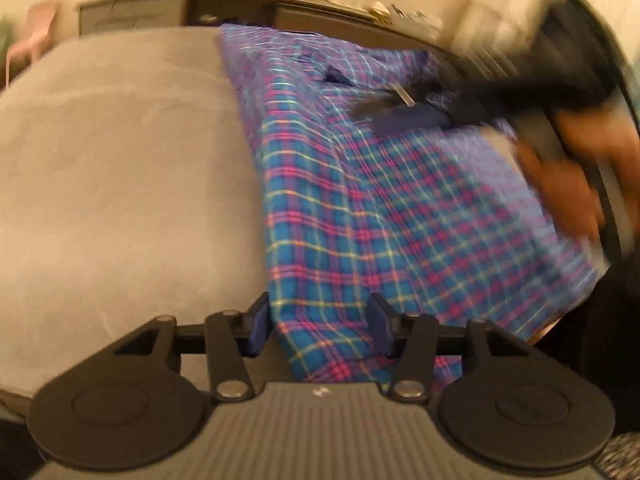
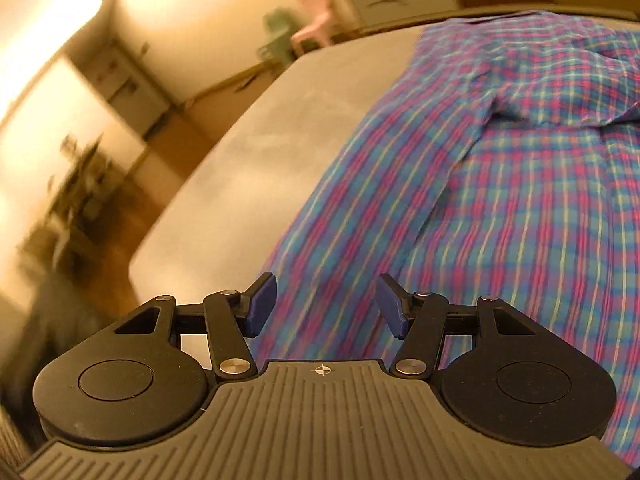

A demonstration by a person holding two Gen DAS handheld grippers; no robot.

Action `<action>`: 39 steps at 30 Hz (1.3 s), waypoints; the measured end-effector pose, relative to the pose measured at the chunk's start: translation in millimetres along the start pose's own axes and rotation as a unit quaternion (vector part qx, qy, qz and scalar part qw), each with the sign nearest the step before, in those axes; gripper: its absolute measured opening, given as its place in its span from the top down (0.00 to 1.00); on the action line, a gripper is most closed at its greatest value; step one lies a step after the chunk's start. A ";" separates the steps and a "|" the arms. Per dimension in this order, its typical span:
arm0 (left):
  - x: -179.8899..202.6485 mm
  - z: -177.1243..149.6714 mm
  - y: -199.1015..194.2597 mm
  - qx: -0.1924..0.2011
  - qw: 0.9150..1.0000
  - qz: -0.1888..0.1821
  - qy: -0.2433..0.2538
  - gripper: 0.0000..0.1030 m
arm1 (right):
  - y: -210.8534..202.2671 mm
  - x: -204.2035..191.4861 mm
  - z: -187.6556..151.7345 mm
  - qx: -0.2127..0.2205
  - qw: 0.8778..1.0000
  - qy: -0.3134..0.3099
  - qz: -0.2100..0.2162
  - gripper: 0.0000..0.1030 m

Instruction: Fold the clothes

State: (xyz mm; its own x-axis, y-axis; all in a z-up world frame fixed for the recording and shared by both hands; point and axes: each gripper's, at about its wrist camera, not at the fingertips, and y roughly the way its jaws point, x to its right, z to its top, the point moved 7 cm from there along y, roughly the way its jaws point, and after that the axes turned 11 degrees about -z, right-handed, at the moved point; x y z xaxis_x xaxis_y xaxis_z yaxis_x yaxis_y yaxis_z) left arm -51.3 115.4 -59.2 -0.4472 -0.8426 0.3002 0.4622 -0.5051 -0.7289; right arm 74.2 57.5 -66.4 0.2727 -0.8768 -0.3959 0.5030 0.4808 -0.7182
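Observation:
A blue, pink and yellow plaid shirt (image 1: pixel 400 208) lies spread on the right half of a grey padded surface (image 1: pixel 120 160). My left gripper (image 1: pixel 320 322) is at the shirt's near hem. A fold of the cloth lies between its blue pads (image 1: pixel 259 322), the jaws stand apart and I see no pinch. In the left wrist view my right gripper (image 1: pixel 396 114) is a dark blur over the shirt's far part, with a person's hand (image 1: pixel 560 172) behind it. In the right wrist view the right gripper (image 2: pixel 328 306) is open and holds nothing, just above the shirt (image 2: pixel 500 200) near its left edge.
The grey surface (image 2: pixel 260 140) ends in an edge at the left, with wooden floor (image 2: pixel 172 132) beyond. A pink chair (image 2: pixel 316 20) and a green chair (image 2: pixel 276 36) stand past the far corner. A low cabinet (image 1: pixel 132 12) with small items runs along the back wall.

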 end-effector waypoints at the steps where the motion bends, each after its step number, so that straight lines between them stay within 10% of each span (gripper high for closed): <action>1: 1.7 -0.8 0.9 -0.001 1.000 0.005 0.009 0.52 | 4.7 4.4 17.4 0.009 1.000 0.011 -0.013 0.47; 8: -2.3 4.3 -16.8 0.032 0.999 -0.016 0.014 0.40 | 50.4 29.8 142.1 0.042 0.991 -0.053 -0.118 0.26; 15: -2.6 10.2 -8.8 0.046 0.997 -0.063 -0.006 0.35 | 140.6 85.1 210.6 -0.006 0.976 -0.091 -0.197 0.26; 18: -1.5 5.6 -1.4 0.041 0.996 -0.074 -0.001 0.35 | 159.3 87.1 212.6 -0.030 0.977 -0.104 -0.185 0.42; 20: -0.8 5.2 0.3 0.046 0.996 -0.081 0.005 0.35 | 159.1 70.3 215.6 -0.031 0.984 -0.105 -0.143 0.93; 21: -0.6 6.3 0.7 0.052 0.995 -0.085 0.006 0.35 | 158.2 57.7 217.6 -0.028 0.984 -0.115 -0.132 1.00; 29: -4.4 7.4 -3.2 0.081 0.993 -0.089 -0.008 0.35 | 107.8 -80.7 256.8 0.057 0.981 -0.179 0.047 1.00; 30: -4.0 7.1 -3.4 0.082 0.993 -0.088 -0.008 0.35 | 109.2 -71.2 263.7 0.068 0.982 -0.178 0.016 0.99; 32: -3.1 6.5 -3.9 0.084 0.993 -0.087 -0.008 0.35 | 111.9 -50.8 277.0 0.088 0.979 -0.176 -0.047 0.33; 33: -2.7 6.8 -4.9 0.085 0.993 -0.087 -0.006 0.35 | 121.5 -28.4 278.2 0.076 0.977 -0.176 -0.095 0.24; 39: -3.4 7.4 -3.0 0.079 0.993 -0.087 0.002 0.35 | 162.6 73.4 252.4 -0.013 0.966 -0.161 -0.201 0.25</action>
State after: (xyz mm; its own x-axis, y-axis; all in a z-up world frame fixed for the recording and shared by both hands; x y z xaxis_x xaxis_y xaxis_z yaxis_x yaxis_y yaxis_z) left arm -45.5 118.4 -53.5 -0.5344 -0.7393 0.4098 0.4920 -0.6662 -0.5605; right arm 383.0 70.5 -67.9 0.3026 -0.9464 0.1134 0.6014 0.0973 -0.7930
